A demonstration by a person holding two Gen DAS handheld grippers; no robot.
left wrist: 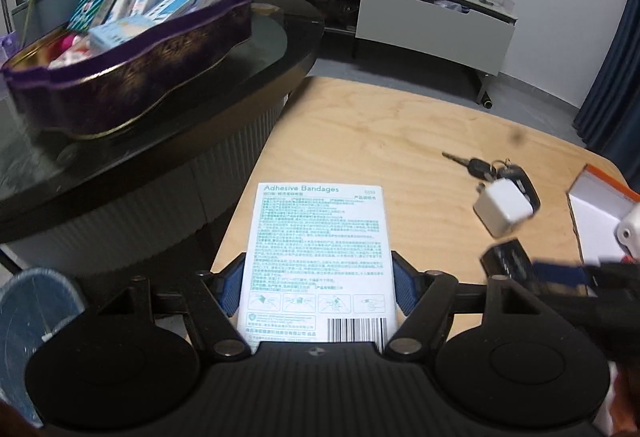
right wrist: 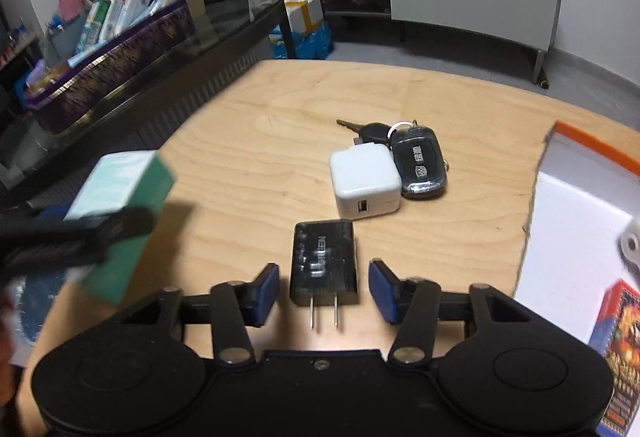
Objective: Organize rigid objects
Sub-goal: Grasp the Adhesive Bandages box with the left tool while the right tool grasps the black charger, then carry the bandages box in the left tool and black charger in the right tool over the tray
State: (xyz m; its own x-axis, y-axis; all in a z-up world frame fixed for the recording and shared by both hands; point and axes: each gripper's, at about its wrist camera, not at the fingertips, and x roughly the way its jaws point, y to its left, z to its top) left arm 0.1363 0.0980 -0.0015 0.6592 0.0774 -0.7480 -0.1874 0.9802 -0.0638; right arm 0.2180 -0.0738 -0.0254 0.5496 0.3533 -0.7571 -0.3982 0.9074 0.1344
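Observation:
My left gripper (left wrist: pixel 318 285) is shut on a white and teal box of adhesive bandages (left wrist: pixel 320 257), held above the wooden table (left wrist: pixel 360 125); the box also shows at the left of the right wrist view (right wrist: pixel 120 213). My right gripper (right wrist: pixel 323 287) is open, its blue pads on either side of a black plug charger (right wrist: pixel 323 263) that lies on the table, not touching it. A white USB charger (right wrist: pixel 364 177) and a bunch of keys with a black fob (right wrist: pixel 416 161) lie just beyond. The chargers and keys (left wrist: pixel 492 169) also show in the left wrist view.
A purple tin (left wrist: pixel 132 77) full of medicine boxes stands on a dark glass table (left wrist: pixel 256 53) at the left. A white tray with an orange rim (right wrist: pixel 580 197) lies at the right. A low TV cabinet (left wrist: pixel 432 25) stands behind.

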